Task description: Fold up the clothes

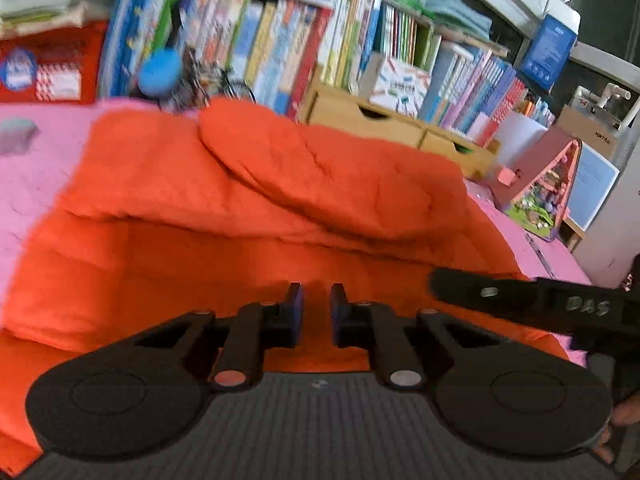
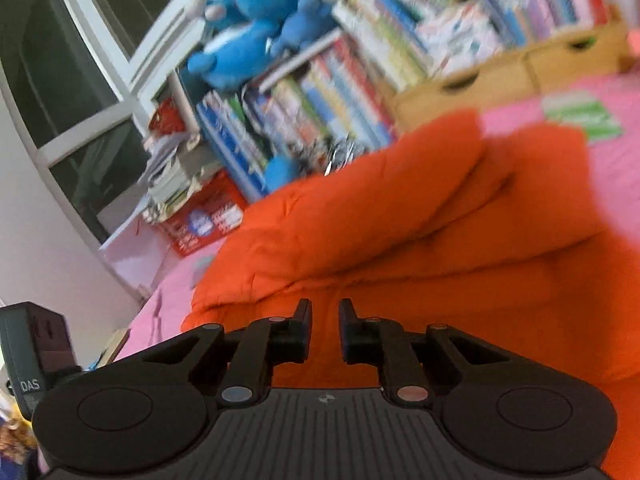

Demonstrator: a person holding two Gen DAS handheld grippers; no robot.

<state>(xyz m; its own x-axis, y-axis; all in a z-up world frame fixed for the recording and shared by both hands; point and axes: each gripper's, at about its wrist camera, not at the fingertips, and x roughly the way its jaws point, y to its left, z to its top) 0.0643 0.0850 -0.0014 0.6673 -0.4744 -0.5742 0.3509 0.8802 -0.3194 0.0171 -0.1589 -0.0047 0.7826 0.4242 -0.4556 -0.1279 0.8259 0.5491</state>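
The left gripper point(image 1: 316, 312) has its two jaws close together with a small gap, and nothing sits between them. The right gripper point(image 2: 325, 330) looks the same: a small gap, and no cloth in it. So neither one is holding anything.

Right under and just past both grippers lies the orange jacket point(image 1: 248, 208). It is big and puffy. It rests on the pink worktop point(image 1: 36, 168). A little farther ahead of the left gripper, one sleeve point(image 1: 320, 176) is laid across the top of the jacket. From the right gripper's view, soft layers of the jacket are stacked on each other ahead point(image 2: 400, 200).

I think the folding is partly done, because the sleeve is already tucked over the body. The jacket is still wide and long, so I think it needs at least one more fold to make it small and neat. The pictures are blurry, so I cannot tell where the other sleeve is.

Far past the jacket stand rows of books point(image 1: 280, 40) on a shelf. Blue soft toys point(image 2: 248, 32) sit on top.
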